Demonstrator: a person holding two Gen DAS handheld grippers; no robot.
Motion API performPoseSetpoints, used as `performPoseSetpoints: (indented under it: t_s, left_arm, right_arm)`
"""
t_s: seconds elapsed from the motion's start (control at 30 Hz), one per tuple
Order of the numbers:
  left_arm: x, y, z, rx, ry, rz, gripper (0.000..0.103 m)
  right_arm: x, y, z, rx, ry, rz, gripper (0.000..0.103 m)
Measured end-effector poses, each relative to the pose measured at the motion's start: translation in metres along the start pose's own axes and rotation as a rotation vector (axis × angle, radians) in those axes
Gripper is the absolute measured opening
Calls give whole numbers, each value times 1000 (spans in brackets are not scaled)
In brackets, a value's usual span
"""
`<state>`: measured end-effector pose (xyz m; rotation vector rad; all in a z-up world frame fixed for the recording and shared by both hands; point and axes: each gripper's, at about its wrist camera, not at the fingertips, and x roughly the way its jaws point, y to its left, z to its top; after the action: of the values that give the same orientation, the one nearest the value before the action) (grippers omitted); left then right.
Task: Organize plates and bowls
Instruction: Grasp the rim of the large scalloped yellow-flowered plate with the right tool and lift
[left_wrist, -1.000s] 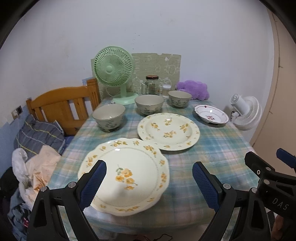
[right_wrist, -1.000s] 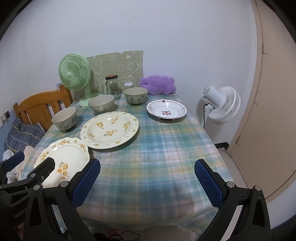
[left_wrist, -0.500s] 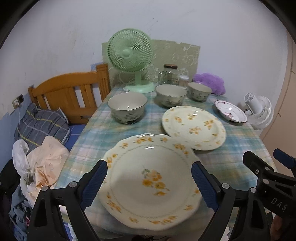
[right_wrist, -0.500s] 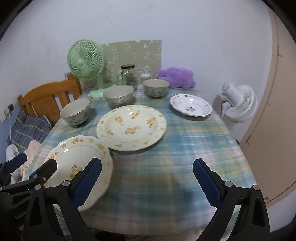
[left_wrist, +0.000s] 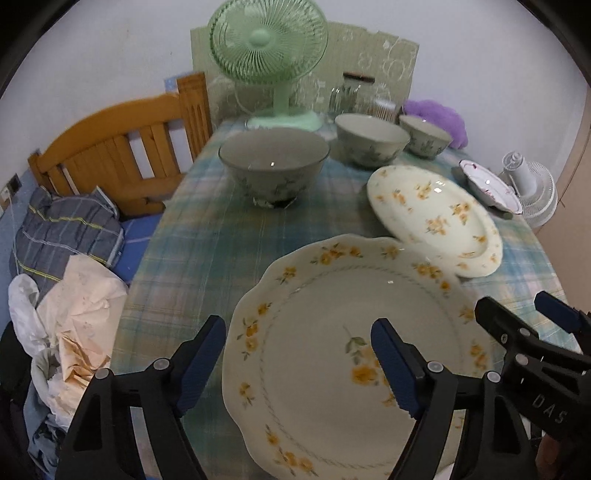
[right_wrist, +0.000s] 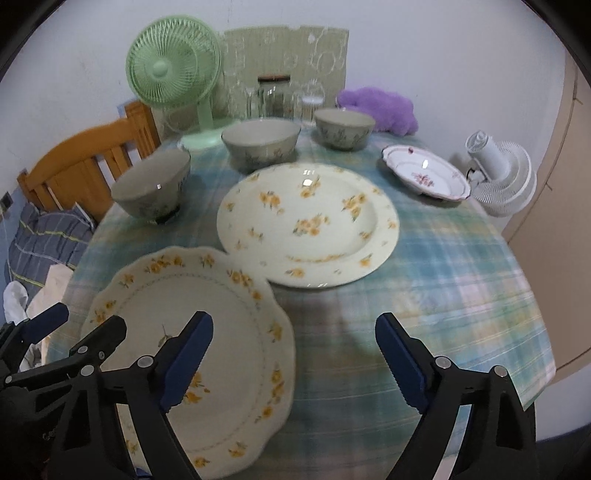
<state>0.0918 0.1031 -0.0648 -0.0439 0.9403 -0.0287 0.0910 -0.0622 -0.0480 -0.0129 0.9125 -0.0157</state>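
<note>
A large scalloped plate (left_wrist: 325, 332) (right_wrist: 207, 314) with yellow flowers lies at the table's near edge. My left gripper (left_wrist: 297, 365) hovers over its left rim and my right gripper (right_wrist: 295, 360) over its right rim. Both sets of jaws are closing, and the pads are not pressing on the plate. Beyond it sit a round yellow-flowered plate (left_wrist: 436, 218) (right_wrist: 310, 221) and a small red-flowered plate (left_wrist: 487, 181) (right_wrist: 424, 177). Three grey-green bowls (left_wrist: 273, 162) (right_wrist: 260, 142) stand in a row further back.
A green fan (left_wrist: 267, 40), glass jars (right_wrist: 273, 96) and a purple plush (right_wrist: 376, 107) line the table's far edge. A wooden bed frame (left_wrist: 110, 147) and heaped clothes (left_wrist: 62, 229) lie to the left. A white fan (right_wrist: 498, 173) stands off the right side.
Both grippers came forward and down towards the scalloped plate, which now fills the lower view. Both sets of jaws have narrowed a little.
</note>
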Motion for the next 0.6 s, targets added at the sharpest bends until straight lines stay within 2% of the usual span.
performPoseSetpoints:
  t_s: [0.17,0.37,0.6]
  left_arm:
    - [24,7,-1,13,42,-15,81]
    - [44,16,-7,7,74,-33,73]
    - [54,17,-6,15,97,-57,72]
  right_arm:
    - [22,13,-3,-2,54,-16,84]
    - [47,21,-8,-6,97,-23,83]
    - [63,28,-10,-9,140,-10,71]
